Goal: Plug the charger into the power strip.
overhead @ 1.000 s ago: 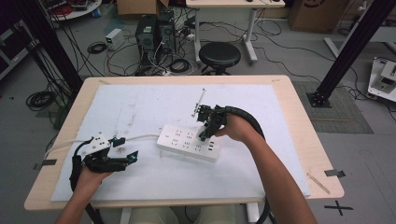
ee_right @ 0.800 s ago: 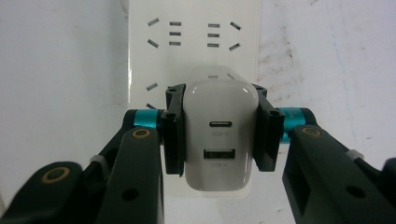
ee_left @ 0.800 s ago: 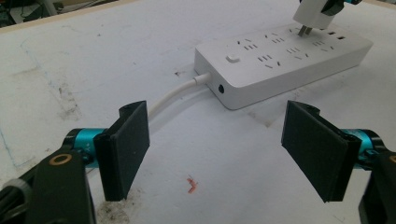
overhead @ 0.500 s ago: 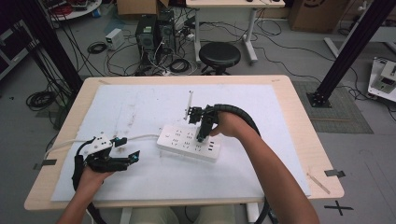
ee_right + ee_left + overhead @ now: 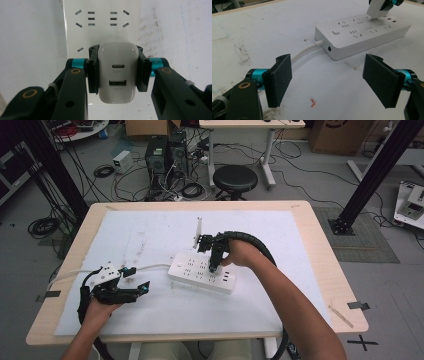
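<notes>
A bench (image 5: 320, 270) covered with a white sheet carried a white power strip (image 5: 202, 272), its cord (image 5: 303, 51) running off toward the person's left. The strip looked rigid and light enough to slide under a sideways push, so any pressing likely needed to go straight down. Over the strip's middle sockets, the right hand-held gripper (image 5: 117, 71) pinched a white USB wall charger (image 5: 117, 75) by its two flat sides, port face toward the camera. In the left gripper view its prongs stood at the strip's socket face; whether they were seated could not be told. The charger appeared a small, hard, smooth-shelled block, apt to slip unless held squarely across those flat sides. The left hand-held gripper (image 5: 332, 82) rested near the bench's left front, well apart from the strip, jaws spread and empty.
</notes>
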Motion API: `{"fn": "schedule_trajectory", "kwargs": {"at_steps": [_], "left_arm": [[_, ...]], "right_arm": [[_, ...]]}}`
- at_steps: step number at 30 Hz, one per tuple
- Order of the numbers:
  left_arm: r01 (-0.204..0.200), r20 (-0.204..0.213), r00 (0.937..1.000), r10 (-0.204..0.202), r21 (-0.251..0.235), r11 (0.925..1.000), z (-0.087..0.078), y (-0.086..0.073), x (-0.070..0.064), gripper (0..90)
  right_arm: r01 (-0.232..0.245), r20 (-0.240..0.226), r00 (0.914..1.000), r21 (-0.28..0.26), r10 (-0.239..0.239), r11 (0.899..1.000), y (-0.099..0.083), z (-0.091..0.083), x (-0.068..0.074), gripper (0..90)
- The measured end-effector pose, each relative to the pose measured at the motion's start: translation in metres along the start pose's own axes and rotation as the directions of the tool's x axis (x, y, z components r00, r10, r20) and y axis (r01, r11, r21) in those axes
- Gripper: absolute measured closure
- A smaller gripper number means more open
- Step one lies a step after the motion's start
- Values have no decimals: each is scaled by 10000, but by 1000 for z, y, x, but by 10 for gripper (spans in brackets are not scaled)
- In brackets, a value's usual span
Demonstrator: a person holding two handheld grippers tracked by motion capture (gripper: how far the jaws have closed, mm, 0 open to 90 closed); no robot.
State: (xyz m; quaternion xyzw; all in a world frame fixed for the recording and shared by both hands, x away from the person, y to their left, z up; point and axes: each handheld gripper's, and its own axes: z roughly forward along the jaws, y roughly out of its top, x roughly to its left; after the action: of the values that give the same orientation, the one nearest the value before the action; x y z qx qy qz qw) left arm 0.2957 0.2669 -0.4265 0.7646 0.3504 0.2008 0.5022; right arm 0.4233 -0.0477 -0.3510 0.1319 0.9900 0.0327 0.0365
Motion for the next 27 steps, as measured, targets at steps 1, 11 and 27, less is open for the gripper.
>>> {"fn": "schedule_trajectory", "kwargs": {"at_steps": [1, 11, 27], "left_arm": [[23, 3, 10000, -23, -4, 10000, 0, 0, 0, 236], [4, 29, 10000, -4, -26, 10000, 0, -1, 1, 236], [-86, 167, 9998, 87, -39, 10000, 8, 6, -5, 236]], "right_arm": [[106, 114, 9999, 24, -106, 9999, 1, 0, 2, 635], [-51, -83, 10000, 191, 53, 9998, 1, 8, -1, 637], [-154, -20, 9999, 476, 155, 9987, 5, 11, -1, 640]]}}
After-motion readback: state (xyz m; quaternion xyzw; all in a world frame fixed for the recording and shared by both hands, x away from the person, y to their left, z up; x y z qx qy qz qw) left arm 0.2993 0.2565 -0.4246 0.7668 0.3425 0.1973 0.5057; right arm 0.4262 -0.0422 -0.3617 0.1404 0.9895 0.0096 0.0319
